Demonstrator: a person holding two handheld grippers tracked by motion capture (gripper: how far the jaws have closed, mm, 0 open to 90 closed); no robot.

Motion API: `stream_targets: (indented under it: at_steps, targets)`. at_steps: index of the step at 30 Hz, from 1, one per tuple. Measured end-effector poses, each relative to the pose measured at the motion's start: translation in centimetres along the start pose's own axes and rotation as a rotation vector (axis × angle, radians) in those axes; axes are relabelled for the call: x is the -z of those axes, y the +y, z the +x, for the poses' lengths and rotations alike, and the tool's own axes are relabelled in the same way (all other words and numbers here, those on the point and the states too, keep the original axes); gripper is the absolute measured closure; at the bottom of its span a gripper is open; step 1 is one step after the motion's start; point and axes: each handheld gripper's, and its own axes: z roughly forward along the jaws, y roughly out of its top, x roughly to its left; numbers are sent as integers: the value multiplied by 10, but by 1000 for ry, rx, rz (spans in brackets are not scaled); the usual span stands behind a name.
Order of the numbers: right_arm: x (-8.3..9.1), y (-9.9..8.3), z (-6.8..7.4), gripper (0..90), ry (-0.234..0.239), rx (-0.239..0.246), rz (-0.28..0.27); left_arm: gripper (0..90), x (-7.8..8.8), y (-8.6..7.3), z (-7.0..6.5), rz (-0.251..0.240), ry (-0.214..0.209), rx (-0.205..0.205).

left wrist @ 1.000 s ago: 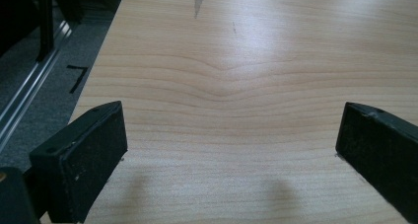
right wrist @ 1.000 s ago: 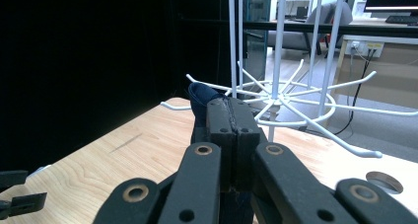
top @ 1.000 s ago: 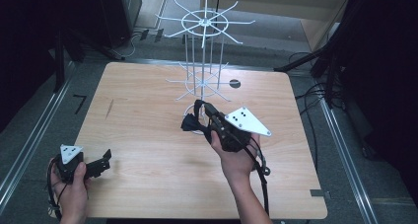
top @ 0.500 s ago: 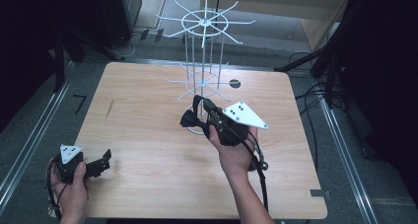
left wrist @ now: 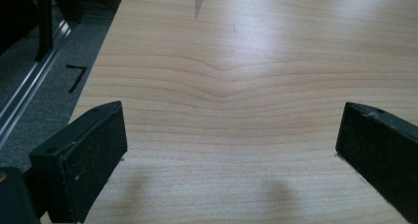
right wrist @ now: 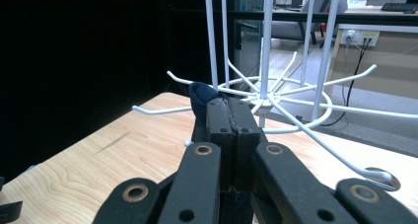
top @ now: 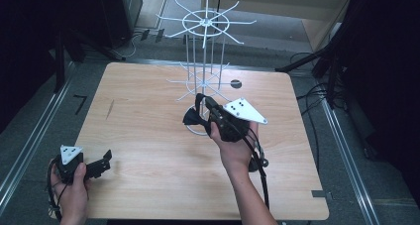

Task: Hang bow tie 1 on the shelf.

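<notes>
While pinching dark cloth point(right wrist: 201, 99), right gripper point(right wrist: 227, 116) nears white wire rack point(right wrist: 266, 93).

We are in a lab or office test space: a bare wooden table point(top: 148, 136) stands on grey carpet between metal floor rails point(top: 29, 136), with desks, an office chair point(right wrist: 300, 17) and wall sockets point(right wrist: 360, 36) at upper right.
</notes>
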Motion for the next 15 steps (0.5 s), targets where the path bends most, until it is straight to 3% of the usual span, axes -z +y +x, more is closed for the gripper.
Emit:
stream_targets:
  at_steps: [15]
  targets:
    - [-8,-10,-7,900,-14,-16,32,0,0,0,0,-1,0,-1]
